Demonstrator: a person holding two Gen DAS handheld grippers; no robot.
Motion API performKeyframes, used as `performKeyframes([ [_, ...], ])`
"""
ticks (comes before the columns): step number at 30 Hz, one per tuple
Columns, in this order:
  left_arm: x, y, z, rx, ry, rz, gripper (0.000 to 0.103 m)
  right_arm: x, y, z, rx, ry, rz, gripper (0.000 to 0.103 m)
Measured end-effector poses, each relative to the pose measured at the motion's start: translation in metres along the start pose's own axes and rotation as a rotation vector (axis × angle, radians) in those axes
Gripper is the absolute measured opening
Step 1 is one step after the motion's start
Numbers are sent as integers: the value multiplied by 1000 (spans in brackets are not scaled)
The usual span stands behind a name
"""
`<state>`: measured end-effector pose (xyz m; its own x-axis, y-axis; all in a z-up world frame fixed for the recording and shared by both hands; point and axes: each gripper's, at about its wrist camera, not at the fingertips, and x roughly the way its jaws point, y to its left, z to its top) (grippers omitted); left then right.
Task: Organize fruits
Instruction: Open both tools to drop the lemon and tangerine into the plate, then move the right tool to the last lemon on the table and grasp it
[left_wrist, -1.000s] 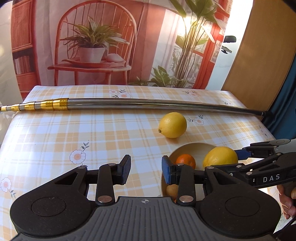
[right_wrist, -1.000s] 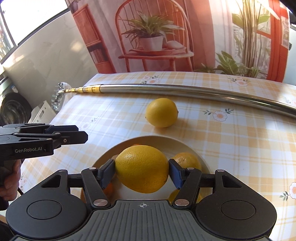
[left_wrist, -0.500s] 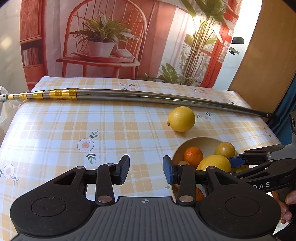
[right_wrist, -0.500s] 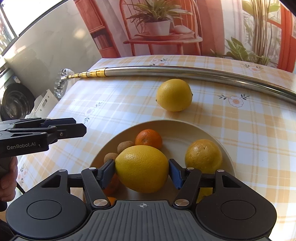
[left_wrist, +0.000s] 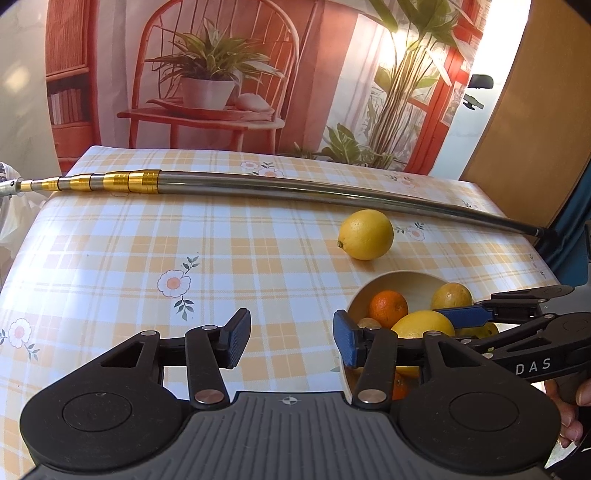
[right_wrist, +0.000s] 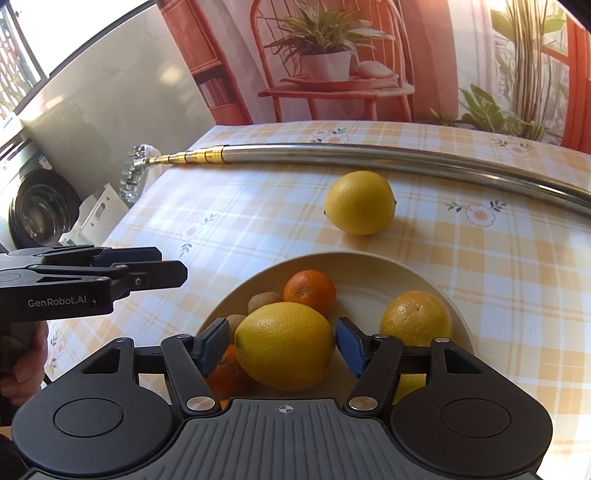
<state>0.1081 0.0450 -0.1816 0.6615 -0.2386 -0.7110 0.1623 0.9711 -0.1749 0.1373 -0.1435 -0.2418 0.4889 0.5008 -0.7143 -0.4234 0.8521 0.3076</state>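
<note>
My right gripper (right_wrist: 282, 345) is shut on a large lemon (right_wrist: 284, 345), held low over the near side of a cream plate (right_wrist: 369, 258). On the plate lie a mandarin (right_wrist: 309, 291), a yellow-orange citrus (right_wrist: 415, 319), small brown fruits (right_wrist: 264, 301) and another mandarin (right_wrist: 225, 373) under the lemon. A second lemon (right_wrist: 360, 203) sits loose on the tablecloth just beyond the plate. My left gripper (left_wrist: 291, 339) is open with nothing in it, left of the plate (left_wrist: 399, 275). The left wrist view shows the loose lemon (left_wrist: 365, 234) and the held lemon (left_wrist: 421, 325).
A long metal telescopic pole (left_wrist: 295, 188) lies across the far side of the table, behind the loose lemon. The checked tablecloth (left_wrist: 147, 258) is bare on the left. A washing machine (right_wrist: 40, 210) stands off the table's left edge. A person's hands (right_wrist: 22, 354) hold both grippers.
The right gripper has carried the lemon lower over the plate, and more of the plate and its fruit now shows. The left gripper stayed open and drew back slightly.
</note>
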Motion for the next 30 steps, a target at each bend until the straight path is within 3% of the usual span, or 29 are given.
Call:
performKeyframes([
  [10, 2, 5, 1, -28, -12, 25, 61, -28, -21, 18, -10, -131, -76, 61],
  [20, 2, 7, 9, -23, -52, 52, 74, -19, -26, 31, -147, -154, -167, 83],
  [30, 15, 13, 21, -39, -49, 80, 80, 8, -49, 54, -155, -183, -136, 91],
])
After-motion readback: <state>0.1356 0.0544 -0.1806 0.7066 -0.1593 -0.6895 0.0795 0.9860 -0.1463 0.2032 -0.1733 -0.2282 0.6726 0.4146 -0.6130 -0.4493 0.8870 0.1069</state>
